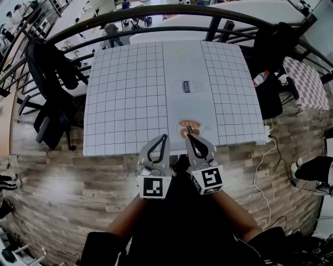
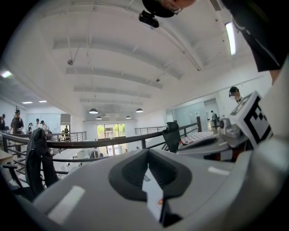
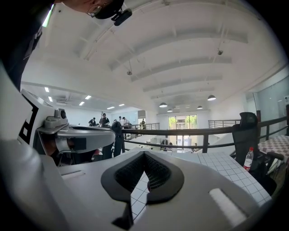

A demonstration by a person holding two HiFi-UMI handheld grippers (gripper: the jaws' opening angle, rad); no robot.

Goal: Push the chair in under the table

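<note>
A square table with a white grid-pattern cover fills the middle of the head view. Both grippers hang side by side just at its near edge, pointing toward it. My left gripper is shut with nothing between its jaws, and so is my right gripper. In the left gripper view the left gripper shows its jaws closed tip to tip over the tabletop. The right gripper looks the same in its own view. A dark shape lies below and behind the grippers, between the forearms; I cannot tell whether it is the chair.
An office chair draped with a dark jacket stands left of the table. A black chair with a bottle beside it stands at the far right. A curved black railing runs behind the table. A white cable lies on the wood floor.
</note>
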